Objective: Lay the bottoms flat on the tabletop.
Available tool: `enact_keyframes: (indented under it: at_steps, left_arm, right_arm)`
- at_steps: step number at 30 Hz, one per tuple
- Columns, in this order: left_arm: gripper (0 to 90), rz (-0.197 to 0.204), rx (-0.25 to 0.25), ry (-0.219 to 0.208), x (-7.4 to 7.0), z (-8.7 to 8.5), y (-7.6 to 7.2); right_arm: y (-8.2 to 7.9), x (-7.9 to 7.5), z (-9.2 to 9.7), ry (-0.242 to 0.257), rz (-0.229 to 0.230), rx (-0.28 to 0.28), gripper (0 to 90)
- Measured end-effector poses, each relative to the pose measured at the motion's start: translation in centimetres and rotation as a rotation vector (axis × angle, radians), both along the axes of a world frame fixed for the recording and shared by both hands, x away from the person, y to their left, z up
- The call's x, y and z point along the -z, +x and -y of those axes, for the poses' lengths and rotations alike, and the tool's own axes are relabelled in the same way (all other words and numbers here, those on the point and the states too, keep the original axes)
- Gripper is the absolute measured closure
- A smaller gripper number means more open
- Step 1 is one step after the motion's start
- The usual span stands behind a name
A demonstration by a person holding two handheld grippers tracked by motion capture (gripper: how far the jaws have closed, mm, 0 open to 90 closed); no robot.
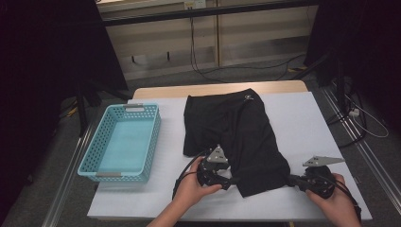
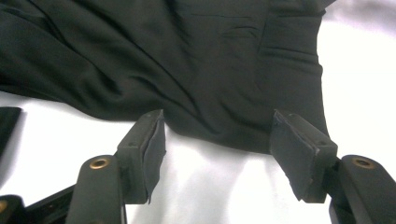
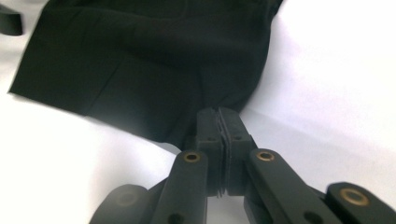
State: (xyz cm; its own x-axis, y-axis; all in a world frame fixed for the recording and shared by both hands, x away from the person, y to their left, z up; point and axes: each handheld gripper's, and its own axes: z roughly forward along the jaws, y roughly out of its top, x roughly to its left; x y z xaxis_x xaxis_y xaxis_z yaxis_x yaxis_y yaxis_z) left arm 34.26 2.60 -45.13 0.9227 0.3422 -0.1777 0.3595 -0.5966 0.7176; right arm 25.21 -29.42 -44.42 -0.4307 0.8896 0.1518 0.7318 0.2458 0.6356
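- Left tongs (image 1: 232,180): black body, grey three-cornered plate on top, black cable looping at lower centre.
- Right tongs (image 1: 289,179): black, the same grey plate.
- Jaws: black arms with brass-coloured rivets and dark ribbed pads (image 2: 152,149).
- Forearms bare, no sleeves visible.

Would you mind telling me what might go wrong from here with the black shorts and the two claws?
1. The right claw pinches just the hem corner of the black shorts; a pull might slip it free.
2. The left claw stands open at the hem, so lifting now would probably raise one corner alone and bunch the fabric.
3. The blue basket sits close by; dragged cloth might nudge it.
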Motion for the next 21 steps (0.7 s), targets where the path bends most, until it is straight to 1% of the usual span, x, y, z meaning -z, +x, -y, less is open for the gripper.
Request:
enact_keyframes:
  at_steps: [1,2,4,6,7,8,9,10,11,12,13,14,15,16,17,18,19,20,21]
  left_arm:
    - [38.4,-0.013,0.003,0.004,0.2,0.1,0.0]
    - [39.1,-0.01,-0.002,0.012,0.3,0.2,-0.1]
    - [38.9,-0.005,-0.008,0.009,0.4,0.3,-0.1]
    - [38.7,0.003,-0.027,0.011,0.3,0.3,-0.2]
    - [39.2,-0.005,-0.022,0.014,0.3,0.4,-0.2]
    - [39.9,-0.007,-0.023,0.007,0.4,0.5,-0.3]
    - [40.0,-0.001,-0.018,0.009,0.4,0.6,-0.4]
    - [41.1,0.012,-0.019,0.022,0.3,0.8,-0.5]
    - [43.3,0.016,-0.012,0.027,0.3,0.9,-0.6]
    - [47.3,-0.001,-0.008,0.018,0.3,1.0,-0.7]
    - [50.4,-0.005,-0.009,0.02,0.3,1.2,-0.8]
    - [51.4,0.011,-0.004,0.03,0.3,1.3,-0.8]
    - [53.6,0.012,-0.006,0.036,0.2,1.4,-0.9]
    - [58.3,0.002,-0.002,0.03,0.2,1.4,-0.9]
    - [66.4,-0.023,0.009,0.026,0.2,1.5,-0.9]
    - [70.7,-0.018,0.012,0.028,0.2,1.6,-1.0]
    - [71.9,-0.009,0.019,0.034,0.2,1.7,-1.1]
    - [74.1,-0.014,0.025,0.038,0.2,1.7,-1.1]
    - [79.0,-0.02,0.023,0.054,0.1,1.8,-1.1]
  right_arm:
    - [-0.3,-0.1,0.1,0.006,-0.004,0.002,88.8]
    - [-0.5,-0.1,0.2,0.008,-0.003,0.001,88.8]
    - [-1.0,-0.2,0.5,0.016,-0.003,0.003,88.8]
    - [-1.4,-0.1,0.7,0.026,-0.005,0.007,88.9]
    - [-1.6,-0.1,0.9,0.026,-0.007,0.008,88.8]
    - [-1.7,0.0,1.0,0.03,-0.012,0.013,88.8]
    - [-1.8,0.0,1.2,0.035,-0.011,0.017,88.8]
    - [-1.8,-0.1,1.2,0.036,-0.007,0.021,88.9]
    - [-1.8,-0.2,1.2,0.043,-0.003,0.021,88.9]
    - [-1.8,-0.3,1.2,0.041,0.0,0.016,88.9]
    - [-1.7,-0.2,1.1,0.041,-0.001,0.009,88.9]
    - [-1.8,-0.2,1.0,0.039,-0.007,0.009,88.9]
    - [-1.8,-0.1,1.0,0.036,-0.008,0.007,88.9]
    - [-1.8,-0.1,1.0,0.037,-0.014,0.005,88.9]
    - [-1.8,-0.1,1.0,0.037,-0.011,0.002,88.9]
    - [-1.9,-0.1,1.0,0.038,-0.011,0.003,88.9]
    - [-1.9,-0.1,1.0,0.04,-0.008,0.002,88.9]
    - [-1.9,-0.2,1.1,0.041,-0.007,0.001,88.9]
    - [-1.9,-0.2,1.1,0.044,-0.007,0.003,88.9]
